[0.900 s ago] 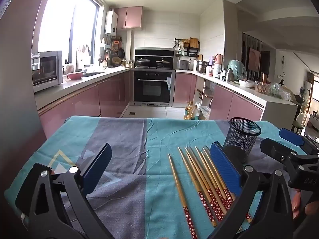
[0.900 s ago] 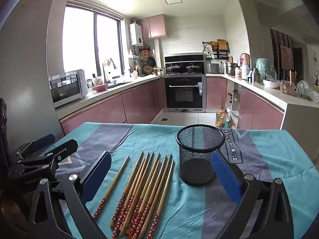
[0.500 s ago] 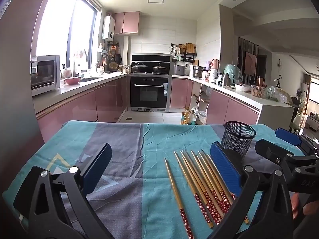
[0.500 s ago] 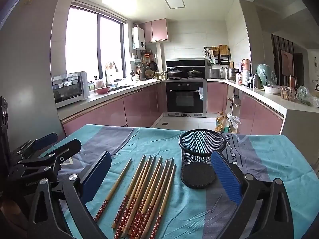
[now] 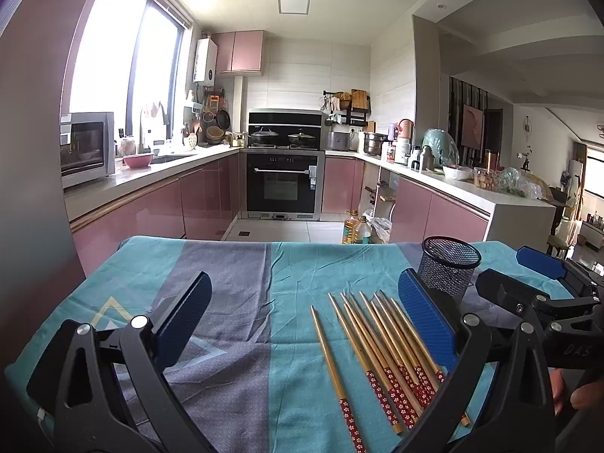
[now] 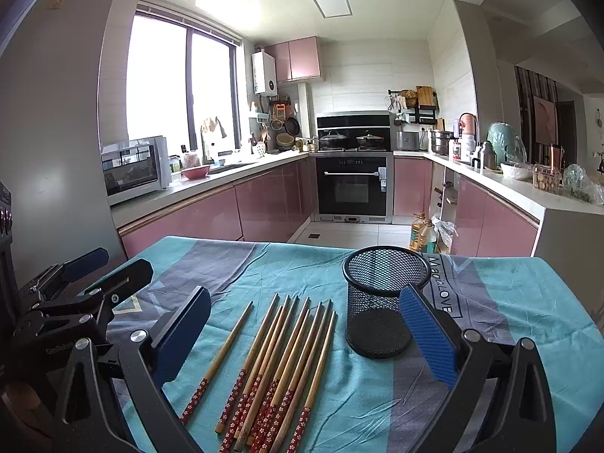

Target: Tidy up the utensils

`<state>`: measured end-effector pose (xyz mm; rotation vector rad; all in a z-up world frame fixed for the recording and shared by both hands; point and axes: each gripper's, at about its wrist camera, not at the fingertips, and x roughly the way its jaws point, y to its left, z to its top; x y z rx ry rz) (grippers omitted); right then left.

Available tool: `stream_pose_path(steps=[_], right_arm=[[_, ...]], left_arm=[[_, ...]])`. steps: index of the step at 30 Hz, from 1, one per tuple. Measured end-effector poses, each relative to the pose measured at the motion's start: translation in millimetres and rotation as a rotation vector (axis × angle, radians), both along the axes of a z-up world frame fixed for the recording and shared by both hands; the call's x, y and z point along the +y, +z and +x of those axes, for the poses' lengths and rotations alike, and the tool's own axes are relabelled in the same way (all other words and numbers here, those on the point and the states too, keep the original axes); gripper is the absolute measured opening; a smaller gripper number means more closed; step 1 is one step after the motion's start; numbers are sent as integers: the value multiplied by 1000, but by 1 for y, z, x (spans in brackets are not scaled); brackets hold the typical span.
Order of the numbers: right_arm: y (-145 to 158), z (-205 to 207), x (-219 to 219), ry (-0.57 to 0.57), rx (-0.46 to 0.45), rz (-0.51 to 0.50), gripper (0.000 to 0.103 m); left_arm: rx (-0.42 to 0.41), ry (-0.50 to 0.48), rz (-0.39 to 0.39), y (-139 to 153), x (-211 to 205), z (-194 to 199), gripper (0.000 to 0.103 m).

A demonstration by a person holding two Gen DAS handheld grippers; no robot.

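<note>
Tablecloth [image 6: 509, 302] bears chopsticks [image 6: 279, 362]; right gripper [image 6: 302, 332] hides their ends.

The cloth [image 6: 502, 302] reads "MagicLOVE" at 3 o'clock of the cup [image 6: 381, 302]; the right gripper [image 5: 543, 290] body shows "DAS", rest cut off.

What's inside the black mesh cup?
Nothing: the mesh cup looks empty, only its dark round bottom shows. The chopsticks all lie on the cloth beside it.
</note>
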<state>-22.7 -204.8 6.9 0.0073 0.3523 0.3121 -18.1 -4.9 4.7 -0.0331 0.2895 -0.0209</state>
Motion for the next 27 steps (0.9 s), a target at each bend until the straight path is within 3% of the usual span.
stream_pose_path(steps=[27], right_arm=[[2, -1, 0, 3, -2, 6, 97]], left_arm=[[-7, 11, 6, 2, -2, -2, 98]])
